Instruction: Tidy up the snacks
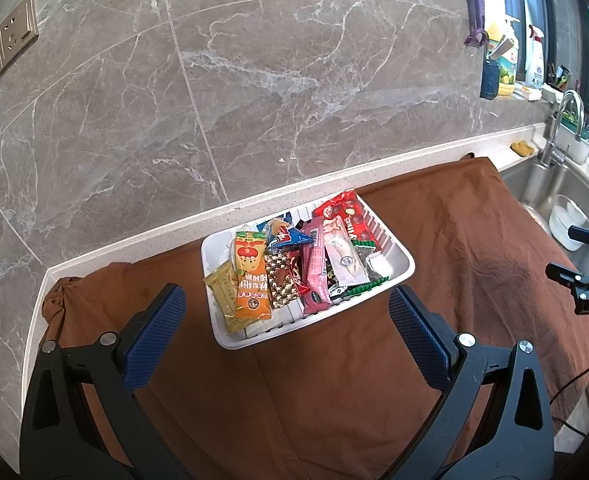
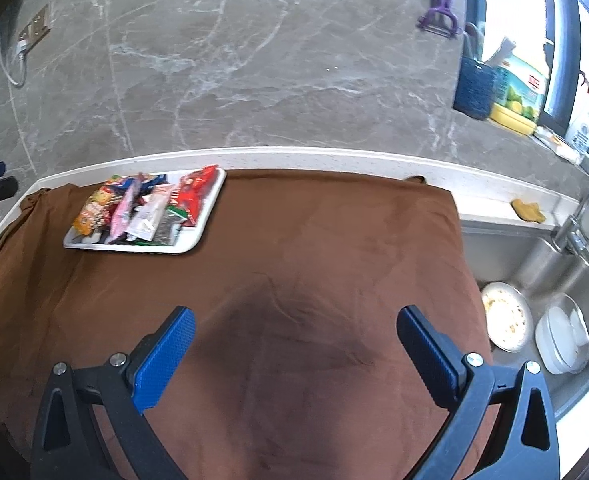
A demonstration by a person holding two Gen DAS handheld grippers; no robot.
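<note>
A white tray [image 1: 404, 266] sits on the brown cloth [image 1: 334, 380] near the wall. It holds several snack packets: an orange one [image 1: 250, 276], a pink one [image 1: 314, 276], a red one [image 1: 346, 216], a white one [image 1: 344, 258]. My left gripper [image 1: 286, 300] is open and empty, its blue pads either side of the tray's near edge, above it. My right gripper [image 2: 296, 322] is open and empty over bare cloth [image 2: 314, 260], well right of the tray [image 2: 204, 216].
A steel sink [image 2: 554, 280] lies right of the cloth with a plate [image 2: 506, 316], a white bowl [image 2: 562, 340] and a tap [image 2: 582, 216]. Bottles and a blue scrubber [image 2: 474, 88] stand on the far ledge. A wall socket [image 1: 14, 36] is at left.
</note>
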